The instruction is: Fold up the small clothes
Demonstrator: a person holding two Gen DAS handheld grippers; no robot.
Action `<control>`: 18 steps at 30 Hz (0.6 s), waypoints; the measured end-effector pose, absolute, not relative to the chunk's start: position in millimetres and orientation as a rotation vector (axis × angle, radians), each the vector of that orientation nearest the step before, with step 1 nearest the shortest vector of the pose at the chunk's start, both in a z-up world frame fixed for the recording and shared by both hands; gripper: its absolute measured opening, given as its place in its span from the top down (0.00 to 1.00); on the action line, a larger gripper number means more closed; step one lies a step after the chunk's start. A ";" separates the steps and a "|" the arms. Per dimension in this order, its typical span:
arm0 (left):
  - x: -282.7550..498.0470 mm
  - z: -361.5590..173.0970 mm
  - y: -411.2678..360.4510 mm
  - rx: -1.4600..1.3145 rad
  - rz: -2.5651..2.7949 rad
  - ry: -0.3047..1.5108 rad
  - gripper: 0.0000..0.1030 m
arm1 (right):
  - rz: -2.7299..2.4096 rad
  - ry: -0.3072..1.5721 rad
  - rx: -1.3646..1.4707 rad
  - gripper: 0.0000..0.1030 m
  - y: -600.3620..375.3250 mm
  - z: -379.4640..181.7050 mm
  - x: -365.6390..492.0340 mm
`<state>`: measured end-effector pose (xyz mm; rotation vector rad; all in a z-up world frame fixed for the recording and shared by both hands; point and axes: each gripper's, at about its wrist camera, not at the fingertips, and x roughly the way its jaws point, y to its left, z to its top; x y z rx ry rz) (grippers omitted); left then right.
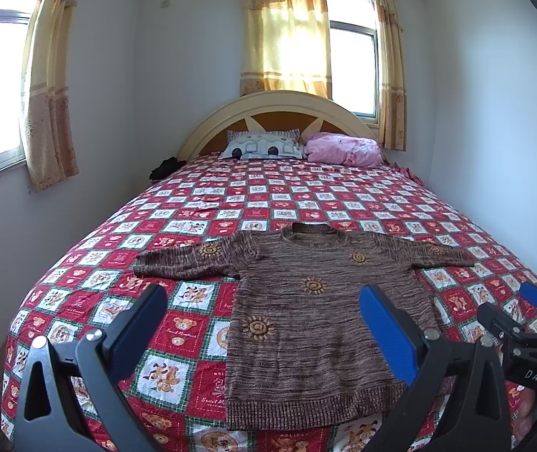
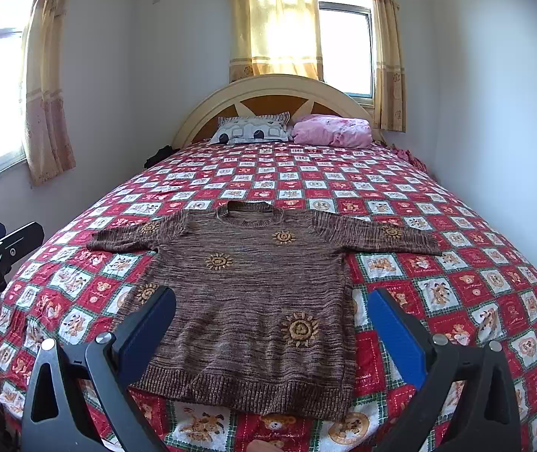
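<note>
Sweater (image 1: pixel 306 309) is lying flat on the bed (image 1: pixel 193 203); both hand-held grippers (left (image 1: pixel 264 324), right (image 2: pixel 272 327)) are hovering spread apart, empty; loose knit is likely bunching if pinched shallowly.

looking from the bed's (image 1: pixel 200 203) foot toward the headboard (image 2: pixel 268 88), left view further left; sharing sweater (image 1: pixel 306 301).

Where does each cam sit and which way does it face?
Left wrist: on the left gripper, above the foot of the bed, facing the headboard; its open fingers frame the sweater; right gripper at right edge.
Right wrist: on the right gripper, same heading; left gripper at left edge.
Shared: sweater, bed, pillows, windows.
</note>
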<state>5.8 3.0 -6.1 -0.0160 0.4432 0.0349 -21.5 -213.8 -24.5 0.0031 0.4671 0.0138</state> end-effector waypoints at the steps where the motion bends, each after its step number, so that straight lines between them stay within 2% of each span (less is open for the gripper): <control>1: 6.7 -7.6 2.5 -0.014 0.035 0.447 0.00 | 0.012 0.470 0.003 0.01 -214.1 -25.4 -20.3; 18: 58.6 -53.4 -6.1 0.060 0.034 0.560 0.00 | -0.024 0.577 0.056 0.01 -252.9 -62.3 21.8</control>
